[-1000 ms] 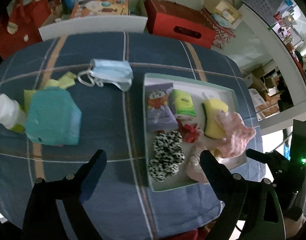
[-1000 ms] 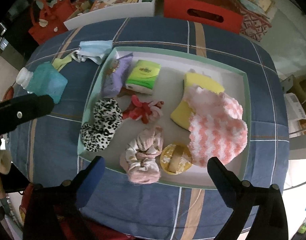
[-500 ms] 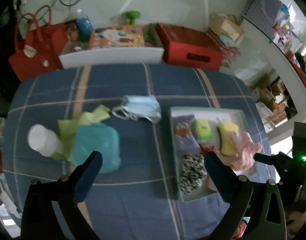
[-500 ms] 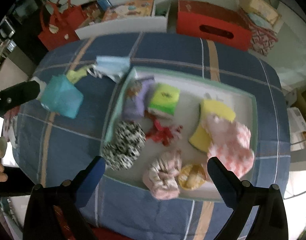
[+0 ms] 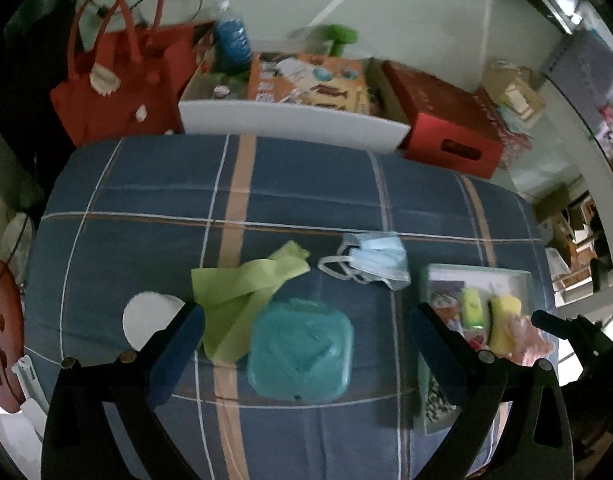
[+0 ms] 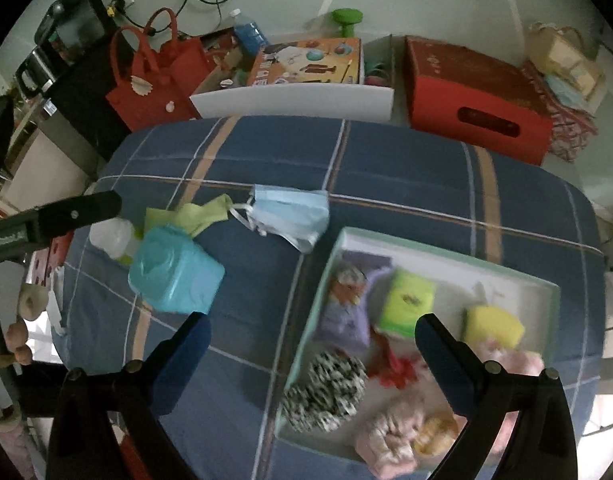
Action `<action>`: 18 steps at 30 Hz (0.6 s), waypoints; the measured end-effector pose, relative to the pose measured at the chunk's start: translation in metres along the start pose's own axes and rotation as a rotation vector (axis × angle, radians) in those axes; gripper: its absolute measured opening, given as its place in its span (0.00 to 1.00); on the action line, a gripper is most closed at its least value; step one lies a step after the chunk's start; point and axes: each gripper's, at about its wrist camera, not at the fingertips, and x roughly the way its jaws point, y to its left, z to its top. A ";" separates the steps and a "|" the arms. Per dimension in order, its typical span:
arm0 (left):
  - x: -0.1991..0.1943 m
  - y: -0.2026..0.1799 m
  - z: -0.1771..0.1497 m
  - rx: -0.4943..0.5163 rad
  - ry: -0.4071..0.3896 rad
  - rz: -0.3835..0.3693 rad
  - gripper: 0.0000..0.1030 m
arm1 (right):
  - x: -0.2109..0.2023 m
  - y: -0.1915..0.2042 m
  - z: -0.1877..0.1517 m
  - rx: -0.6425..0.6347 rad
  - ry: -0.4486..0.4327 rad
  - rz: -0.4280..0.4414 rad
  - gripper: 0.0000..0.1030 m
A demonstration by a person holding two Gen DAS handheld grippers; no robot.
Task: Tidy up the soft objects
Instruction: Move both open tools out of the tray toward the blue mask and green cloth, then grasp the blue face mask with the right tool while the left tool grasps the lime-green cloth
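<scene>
My left gripper (image 5: 306, 344) is open and empty, held high above the teal wipes pack (image 5: 300, 350), which shows between its fingers. A light-green cloth (image 5: 246, 284), a white-capped bottle (image 5: 150, 318) and a blue face mask (image 5: 370, 260) lie around the pack. My right gripper (image 6: 312, 356) is open and empty, above the left edge of the mint-rimmed tray (image 6: 446, 248). The tray holds a leopard scrunchie (image 6: 326, 392), purple pouch (image 6: 346, 312), green tissue pack (image 6: 406, 298), yellow sponge (image 6: 494, 326), red bow (image 6: 394, 368) and pink scrunchie (image 6: 390, 428). The mask (image 6: 290, 216) lies just beyond the tray's far left corner.
Everything rests on a blue plaid tablecloth (image 5: 298, 184). Behind the table stand a red bag (image 5: 118, 92), a white box (image 5: 290, 120) full of items and a red carton (image 5: 446, 120). The other gripper's finger (image 6: 78, 210) reaches in at the right wrist view's left.
Both cameras have pulled back and swung left. The tray slid to the right in both views, and the teal pack now sits between the left fingers. Both grippers stay wide and empty.
</scene>
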 end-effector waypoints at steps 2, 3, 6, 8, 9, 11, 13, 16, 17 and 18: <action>0.012 0.008 0.007 -0.020 0.032 0.001 0.99 | 0.014 0.002 0.011 0.004 0.017 0.007 1.00; 0.020 0.012 0.011 -0.029 0.050 0.008 0.99 | 0.020 0.003 0.015 0.004 0.025 0.007 1.00; 0.046 0.018 0.023 -0.019 0.108 0.051 0.99 | 0.042 0.005 0.031 0.007 0.051 0.012 1.00; 0.061 0.021 0.030 -0.016 0.140 0.067 0.99 | 0.056 0.006 0.043 0.010 0.065 0.014 1.00; 0.067 0.022 0.032 -0.013 0.154 0.071 0.99 | 0.062 0.007 0.047 0.010 0.069 0.013 1.00; 0.082 0.025 0.038 -0.007 0.182 0.085 0.99 | 0.076 0.007 0.058 0.015 0.077 0.005 1.00; 0.096 0.026 0.044 -0.001 0.204 0.105 0.98 | 0.087 0.007 0.066 0.013 0.083 -0.008 1.00; 0.117 0.025 0.047 0.028 0.253 0.117 0.98 | 0.105 0.008 0.077 0.002 0.095 -0.023 1.00; 0.125 0.025 0.047 0.035 0.269 0.128 0.99 | 0.111 0.008 0.079 0.000 0.102 -0.022 1.00; 0.131 0.024 0.047 0.043 0.284 0.137 0.99 | 0.118 0.009 0.080 -0.003 0.109 -0.022 1.00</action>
